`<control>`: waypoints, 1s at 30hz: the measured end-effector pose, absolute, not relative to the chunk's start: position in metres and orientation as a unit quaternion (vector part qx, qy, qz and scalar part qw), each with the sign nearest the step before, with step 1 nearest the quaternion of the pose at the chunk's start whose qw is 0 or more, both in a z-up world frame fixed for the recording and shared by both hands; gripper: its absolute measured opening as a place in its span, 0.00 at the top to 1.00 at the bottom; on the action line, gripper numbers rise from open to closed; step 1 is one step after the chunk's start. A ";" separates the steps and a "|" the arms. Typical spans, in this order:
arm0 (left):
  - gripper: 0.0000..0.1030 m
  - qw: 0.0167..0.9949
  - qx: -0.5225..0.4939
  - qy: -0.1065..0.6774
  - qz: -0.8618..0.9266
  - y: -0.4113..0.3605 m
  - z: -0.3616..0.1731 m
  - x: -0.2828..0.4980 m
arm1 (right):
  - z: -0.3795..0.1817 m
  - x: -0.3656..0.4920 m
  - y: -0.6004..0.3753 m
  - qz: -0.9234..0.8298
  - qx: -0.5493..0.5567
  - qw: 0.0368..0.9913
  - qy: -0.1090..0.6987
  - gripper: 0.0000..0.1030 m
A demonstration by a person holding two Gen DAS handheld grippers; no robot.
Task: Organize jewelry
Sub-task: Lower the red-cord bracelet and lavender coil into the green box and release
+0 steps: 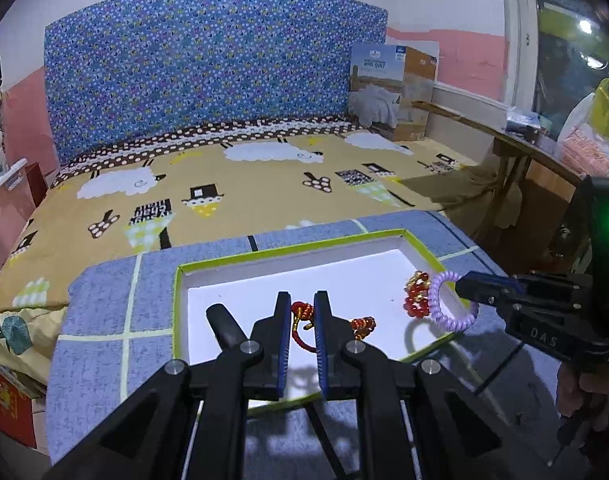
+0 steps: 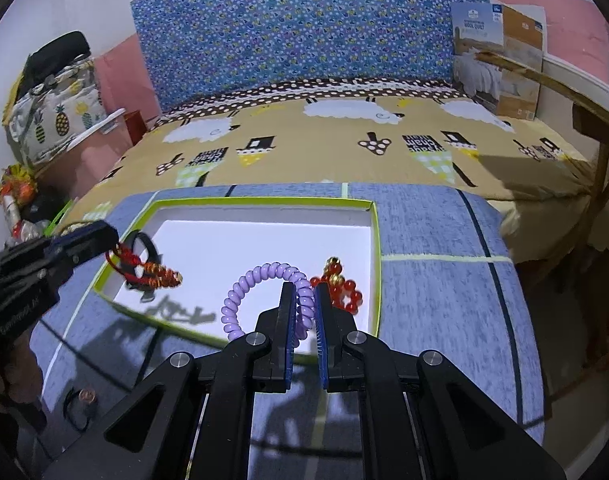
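Jaws nearly together on both sides, each pinching something thin. Left gripper (image 1: 302, 300): clamped on a red cord bracelet with small red and gold beads (image 1: 300, 320), dangling above the white floor of a shallow white box with a lime-green rim (image 2: 264, 201). From the right wrist view, a black loop (image 2: 144, 246) hanging with the cord; cannot tell whether pinched too or merely tangled. Right gripper (image 2: 304, 288): clamped on a lilac plastic spiral band (image 2: 264, 270), with a bracelet of round red beads and gold spacers (image 2: 349, 285) hanging just beside it, near the box's right wall. How the bead bracelet is attached cannot be told. Box resting on a blue-grey checked cloth (image 2: 424, 300) in front of the bed.

Step in hand, by judgement: bringing both loads over the box for release.

To do it well:
- Lower until the dangling ends touch the white floor before spreading the jaws; less bounce that way.
- Keep the two loads well apart, cord bracelet to the left, spiral band to the right, to avoid knotting.
- Move the right load inward from the green rim first, or the beads may catch on the wall or spill outside.
- Release gently; watch for cord snagging on the pads.
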State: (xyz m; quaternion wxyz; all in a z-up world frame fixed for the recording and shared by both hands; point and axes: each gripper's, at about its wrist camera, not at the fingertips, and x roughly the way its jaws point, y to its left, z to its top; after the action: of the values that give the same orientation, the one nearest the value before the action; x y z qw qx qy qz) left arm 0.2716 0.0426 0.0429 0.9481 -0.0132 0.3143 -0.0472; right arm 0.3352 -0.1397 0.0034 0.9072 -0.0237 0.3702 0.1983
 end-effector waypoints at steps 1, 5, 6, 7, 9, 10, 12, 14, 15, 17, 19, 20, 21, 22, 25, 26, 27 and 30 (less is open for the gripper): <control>0.89 0.947 -0.012 0.318 -0.045 0.042 0.039 0.275 | 0.002 0.339 -0.139 0.198 -0.022 0.907 0.372 0.91; 0.89 0.942 -0.014 0.334 -0.041 0.043 0.024 0.287 | -0.010 0.354 -0.135 0.194 -0.020 0.900 0.389 0.91; 0.89 0.940 -0.014 0.338 -0.040 0.043 0.020 0.289 | -0.014 0.357 -0.134 0.193 -0.022 0.898 0.395 0.91; 0.89 0.939 -0.014 0.341 -0.041 0.042 0.017 0.290 | -0.016 0.358 -0.133 0.193 -0.023 0.897 0.398 0.91; 0.89 0.937 -0.011 0.347 -0.042 0.041 0.012 0.291 | -0.023 0.360 -0.132 0.193 -0.025 0.893 0.406 0.91; 0.89 0.936 -0.010 0.349 -0.041 0.040 0.010 0.292 | -0.026 0.361 -0.132 0.193 -0.024 0.892 0.409 0.91; 0.88 0.934 -0.008 0.354 -0.043 0.039 0.007 0.294 | -0.029 0.362 -0.131 0.194 -0.024 0.889 0.413 0.91; 0.88 0.932 -0.009 0.359 -0.045 0.037 0.004 0.294 | -0.033 0.363 -0.130 0.198 -0.022 0.886 0.418 0.91; 0.88 0.931 -0.009 0.361 -0.046 0.037 0.003 0.295 | -0.034 0.363 -0.130 0.199 -0.022 0.885 0.421 0.91; 0.88 0.931 -0.010 0.363 -0.047 0.036 0.002 0.294 | -0.037 0.364 -0.128 0.200 -0.024 0.882 0.425 0.91; 0.88 0.930 -0.008 0.364 -0.044 0.035 0.001 0.294 | -0.037 0.364 -0.128 0.200 -0.022 0.882 0.427 0.91; 0.88 0.930 -0.006 0.365 -0.043 0.035 0.001 0.294 | -0.037 0.363 -0.128 0.200 -0.021 0.882 0.427 0.90; 0.88 0.930 -0.005 0.366 -0.044 0.035 0.001 0.294 | -0.037 0.363 -0.129 0.199 -0.020 0.882 0.427 0.88; 0.86 0.929 -0.005 0.367 -0.045 0.035 0.001 0.294 | -0.037 0.362 -0.129 0.198 -0.019 0.883 0.426 0.85; 0.75 0.929 -0.010 0.366 -0.049 0.036 0.002 0.292 | -0.033 0.360 -0.131 0.198 -0.015 0.885 0.422 0.81; 0.75 0.930 -0.011 0.364 -0.051 0.036 0.003 0.290 | -0.032 0.359 -0.132 0.198 -0.014 0.885 0.421 0.81; 0.75 0.931 -0.010 0.361 -0.051 0.036 0.004 0.288 | -0.031 0.358 -0.133 0.198 -0.013 0.886 0.420 0.80; 0.75 0.933 -0.008 0.355 -0.053 0.036 0.010 0.281 | -0.024 0.351 -0.136 0.199 -0.008 0.889 0.413 0.80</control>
State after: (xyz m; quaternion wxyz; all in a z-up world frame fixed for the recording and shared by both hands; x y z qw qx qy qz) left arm 0.2809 0.0362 0.0103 0.9334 -0.0080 0.3549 -0.0528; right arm 0.3505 -0.1364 -0.0239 0.8887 -0.0075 0.4128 0.1994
